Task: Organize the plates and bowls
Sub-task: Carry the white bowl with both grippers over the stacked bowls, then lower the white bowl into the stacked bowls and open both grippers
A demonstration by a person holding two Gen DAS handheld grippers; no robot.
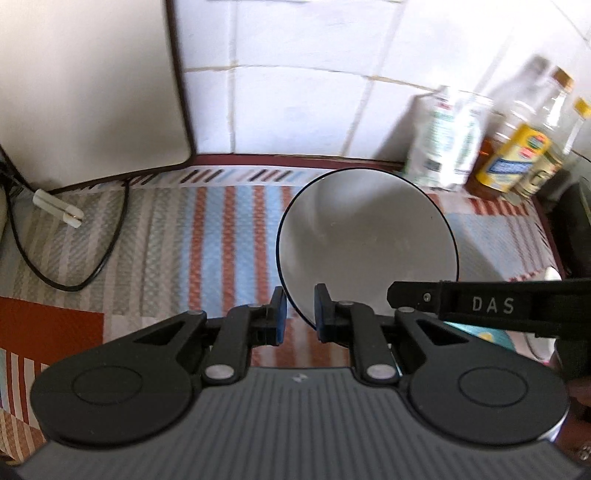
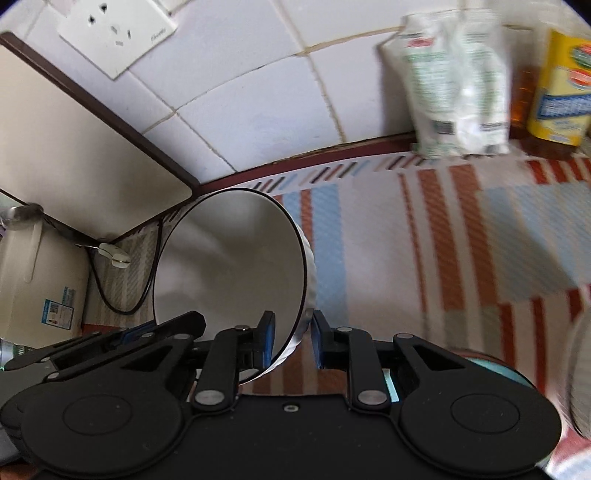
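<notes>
Left gripper [image 1: 300, 314]: jaws narrow, clamped on near rim of white bowl [image 1: 365, 236], blue pads either side of the dark-edged rim at its lower left. Right gripper [image 2: 293, 341]: jaws narrow too, pinching the same bowl [image 2: 229, 273] by its wall at lower right, one pad inside, one outside on the ribbed outer face. Bowl thus held betw both grippers, opp sides of the rim, tilted w/ mouth toward the cams, raised off the cloth. Interior bare, pale grey-white.

Right gripper's fingers also seen in left view as black bar marked "DAS", reaching in from right to bowl's near edge. Left gripper's fingers seen in right view at lower left, by bowl's rim.

Below bowl: striped tablecloth [image 1: 207, 236], blue, orange, grey-green bands. Left of bowl: black cable [image 1: 110, 236] looping over the cloth, white plug [image 1: 57, 208] lying near it. Behind those, cream board w/ dark edge [image 1: 92, 85] leaning vs tiled wall [image 1: 295, 103]. Wall socket [image 2: 116, 35] above board. Far right along wall: white-green packet [image 1: 443, 144], then bottles w/ yellow label [image 1: 517, 158]. Lower right of right view: blurred pale edge of smth round, can't tell what. Background smeared.
</notes>
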